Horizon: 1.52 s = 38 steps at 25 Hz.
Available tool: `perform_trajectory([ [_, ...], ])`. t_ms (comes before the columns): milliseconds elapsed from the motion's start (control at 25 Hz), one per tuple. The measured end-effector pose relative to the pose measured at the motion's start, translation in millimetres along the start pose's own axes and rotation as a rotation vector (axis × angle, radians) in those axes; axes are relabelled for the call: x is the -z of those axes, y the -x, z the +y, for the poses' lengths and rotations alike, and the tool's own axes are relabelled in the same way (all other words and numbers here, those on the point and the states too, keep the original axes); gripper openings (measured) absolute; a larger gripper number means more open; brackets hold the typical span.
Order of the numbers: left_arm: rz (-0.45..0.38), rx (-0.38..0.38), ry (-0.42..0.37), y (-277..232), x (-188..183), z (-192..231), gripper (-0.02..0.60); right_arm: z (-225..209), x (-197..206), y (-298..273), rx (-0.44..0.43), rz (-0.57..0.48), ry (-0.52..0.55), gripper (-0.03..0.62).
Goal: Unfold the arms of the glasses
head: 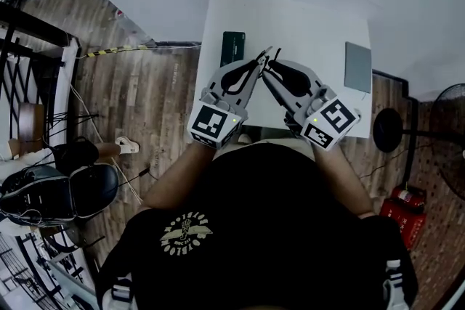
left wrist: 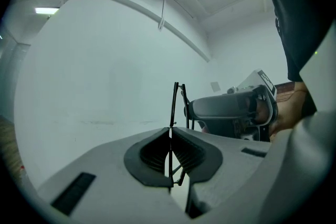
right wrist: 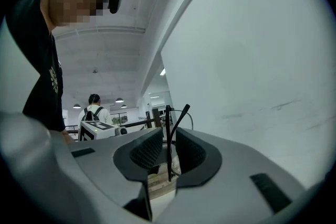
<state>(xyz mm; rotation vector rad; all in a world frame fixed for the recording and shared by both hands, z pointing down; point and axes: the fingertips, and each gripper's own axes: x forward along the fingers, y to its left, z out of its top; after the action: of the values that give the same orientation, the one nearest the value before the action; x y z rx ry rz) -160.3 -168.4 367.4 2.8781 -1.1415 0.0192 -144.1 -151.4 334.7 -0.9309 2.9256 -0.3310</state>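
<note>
Glasses (head: 267, 62) over white table (head: 305, 25), dark case (head: 233, 49) perhaps, grey slab (head: 357, 67) nearby

Left hand-held gripper (left wrist: 169, 136) level, tight on the glasses (left wrist: 175, 102); right hand-held gripper (right wrist: 169, 139) level beside it, jaws apart

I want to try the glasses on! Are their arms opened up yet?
Not quite. Done: the glasses are up off the table. In hand: the left gripper pinches them, and one thin arm stands loose between the open jaws of the right gripper. Still to do: swing it fully out; I can't tell about the other arm.
</note>
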Motion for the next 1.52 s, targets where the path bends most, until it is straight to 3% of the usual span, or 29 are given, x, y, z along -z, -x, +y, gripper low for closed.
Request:
perform_trajectory([
  [160,0.02,0.018,0.012,1.7,7.6,-9.1,0.021,0.1,9.6,10.7,0.033,-0.001,-0.021,0.026],
  [320,-0.011,0.058,0.015,-6.1,12.1,-22.1,0.021,-8.1,15.6,26.4,0.07,-0.011,-0.065,0.023],
  [720,0.013,0.083,0.044,-35.3,5.6,-66.1,0.021,-22.8,8.5,91.9,0.133,-0.024,-0.083,0.015],
  [1160,-0.007,0.031,0.066,-93.3,-9.4,-114.9,0.021,-68.1,4.8,184.5,0.178,-0.043,-0.111,0.015],
  [1520,-0.031,-0.04,0.102,-115.0,-20.3,-175.5,0.021,-84.4,4.0,263.1,0.129,-0.056,-0.119,0.017],
])
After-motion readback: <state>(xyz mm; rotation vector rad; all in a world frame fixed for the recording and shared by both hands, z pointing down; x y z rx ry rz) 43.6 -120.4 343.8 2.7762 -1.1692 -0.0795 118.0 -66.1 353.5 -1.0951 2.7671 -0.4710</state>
